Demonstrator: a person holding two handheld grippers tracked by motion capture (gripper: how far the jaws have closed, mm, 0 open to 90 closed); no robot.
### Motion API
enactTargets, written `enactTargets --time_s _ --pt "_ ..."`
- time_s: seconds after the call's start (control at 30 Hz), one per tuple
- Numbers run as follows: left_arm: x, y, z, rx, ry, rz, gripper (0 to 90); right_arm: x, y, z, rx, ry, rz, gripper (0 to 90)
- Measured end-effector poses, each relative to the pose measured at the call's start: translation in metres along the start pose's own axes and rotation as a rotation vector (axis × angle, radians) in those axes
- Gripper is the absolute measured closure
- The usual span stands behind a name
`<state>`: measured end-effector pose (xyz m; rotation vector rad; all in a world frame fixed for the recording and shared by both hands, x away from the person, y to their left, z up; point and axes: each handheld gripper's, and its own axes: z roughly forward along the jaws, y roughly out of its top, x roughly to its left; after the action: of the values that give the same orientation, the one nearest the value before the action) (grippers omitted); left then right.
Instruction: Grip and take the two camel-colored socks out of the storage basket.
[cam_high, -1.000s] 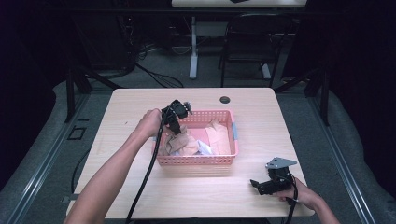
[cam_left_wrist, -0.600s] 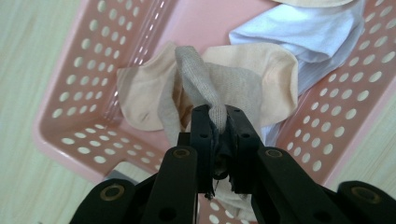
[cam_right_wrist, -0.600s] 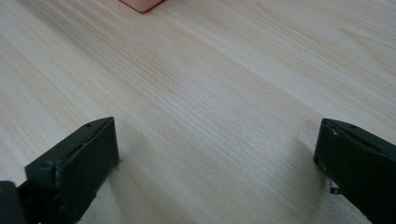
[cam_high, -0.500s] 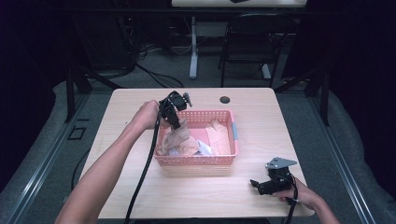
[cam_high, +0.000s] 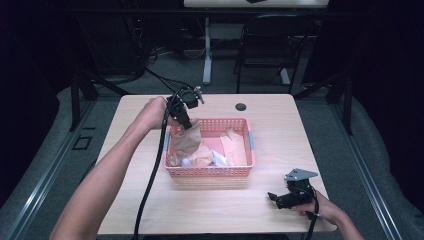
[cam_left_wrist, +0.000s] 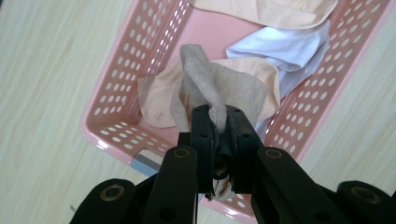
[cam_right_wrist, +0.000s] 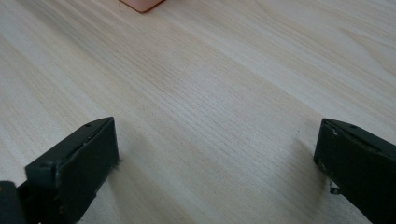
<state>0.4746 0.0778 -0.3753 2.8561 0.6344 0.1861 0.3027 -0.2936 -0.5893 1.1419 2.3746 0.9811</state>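
A pink plastic basket sits in the middle of the table with several cloths in it. My left gripper hangs over the basket's left end, shut on a grey-beige cloth that trails down into the basket. Peach cloths and a white cloth lie on the basket floor. My right gripper rests low on the table's near right part, its jaws wide open with bare wood between them.
A small black round object lies near the table's far edge. A chair and a second table's leg stand beyond the table. The wooden tabletop stretches to the basket's right. A corner of the basket shows in the right gripper view.
My left gripper has risen over the basket's left end, pulling the grey-beige cloth up with it. The right gripper has not moved.
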Motion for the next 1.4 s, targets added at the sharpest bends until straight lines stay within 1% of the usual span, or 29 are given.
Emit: enactTargets --time_s 0.13,0.17,0.2,0.27,0.3,0.37,0.4,0.53,0.6,0.63,0.7,0.73,0.77,0.8,0.9,0.93,1.0,1.07,1.1,1.13,1.17,1.2,1.23,1.27,1.3,1.4 --pt "0.001 0.002 -0.009 -0.007 0.000 0.002 82.6 0.000 0.000 0.000 -0.001 0.000 0.000 0.0" --pt "0.001 0.002 -0.009 -0.007 0.000 0.002 82.7 0.000 0.000 0.000 -0.001 0.000 0.000 0.0" --pt "0.001 0.003 -0.014 -0.007 0.001 0.006 82.7 0.000 0.000 0.000 -0.002 0.000 -0.001 0.0" --pt "0.002 0.003 -0.019 -0.002 -0.001 0.007 82.6 0.000 0.000 0.000 -0.001 -0.001 0.000 0.0" --pt "0.002 0.003 -0.021 -0.003 0.005 0.005 82.7 0.000 0.000 0.000 -0.001 0.000 0.000 0.0" --pt "0.003 0.003 -0.025 0.000 0.005 0.002 82.6 0.000 0.000 0.000 0.001 0.000 -0.001 0.0" --pt "0.003 0.002 -0.027 0.000 0.011 0.006 82.6 0.000 0.000 0.000 -0.001 0.000 0.000 0.0" --pt "0.005 0.001 -0.035 0.007 0.019 0.003 82.5 0.000 0.000 0.000 -0.001 0.000 0.000 0.0" --pt "0.006 -0.001 -0.040 0.000 0.021 -0.001 82.5 0.000 0.000 0.000 -0.001 0.000 0.000 0.0" --pt "0.006 -0.001 -0.040 0.000 0.021 -0.001 82.5 0.000 0.000 0.000 -0.001 0.000 0.000 0.0" --pt "0.008 -0.005 -0.050 -0.017 0.031 -0.012 82.5 0.000 0.000 0.000 -0.001 0.000 0.000 0.0" --pt "0.008 -0.005 -0.050 -0.017 0.031 -0.012 82.5 0.000 0.000 0.000 -0.001 0.000 0.000 0.0" --pt "0.009 -0.008 -0.056 -0.013 0.037 -0.018 82.4 0.000 0.000 0.000 -0.001 0.000 0.000 0.0" --pt "0.009 -0.008 -0.056 -0.013 0.037 -0.018 82.4 0.000 0.000 0.000 -0.001 0.000 0.000 0.0" --pt "0.013 -0.016 -0.065 -0.017 0.042 -0.037 82.4 0.000 0.000 0.000 -0.001 0.000 0.001 0.0" --pt "0.013 -0.016 -0.065 -0.017 0.042 -0.037 82.4 0.000 0.000 0.000 -0.001 0.000 0.000 0.0" --pt "0.016 -0.023 -0.071 -0.022 0.048 -0.050 82.3 0.000 0.000 0.000 -0.001 0.000 0.000 0.0" --pt "0.017 -0.025 -0.073 -0.018 0.048 -0.055 82.3 0.000 0.000 0.000 -0.001 0.000 0.000 0.0" --pt "0.019 -0.030 -0.077 -0.022 0.055 -0.062 82.1 0.000 0.000 0.000 0.000 0.000 -0.001 0.0" --pt "0.019 -0.030 -0.077 -0.022 0.055 -0.062 82.1 0.000 0.000 0.000 0.000 0.000 -0.001 0.0" --pt "0.021 -0.034 -0.081 -0.015 0.057 -0.071 82.1 0.000 0.000 0.000 -0.001 0.000 0.000 0.0" --pt "0.021 -0.034 -0.081 -0.015 0.057 -0.071 82.0 0.000 0.000 0.000 -0.001 0.000 0.000 0.0" --pt "0.021 -0.037 -0.083 -0.020 0.059 -0.076 82.0 0.000 0.000 0.000 0.000 0.000 0.000 0.0" --pt "0.023 -0.040 -0.085 -0.012 0.057 -0.079 82.1 0.000 0.000 0.000 -0.001 0.000 0.000 0.0" --pt "0.024 -0.043 -0.086 -0.018 0.063 -0.083 82.0 0.000 0.000 0.000 -0.001 0.000 0.001 0.0" --pt "0.027 -0.051 -0.090 -0.011 0.067 -0.101 82.0 0.000 0.000 0.000 -0.001 0.000 0.000 0.0"
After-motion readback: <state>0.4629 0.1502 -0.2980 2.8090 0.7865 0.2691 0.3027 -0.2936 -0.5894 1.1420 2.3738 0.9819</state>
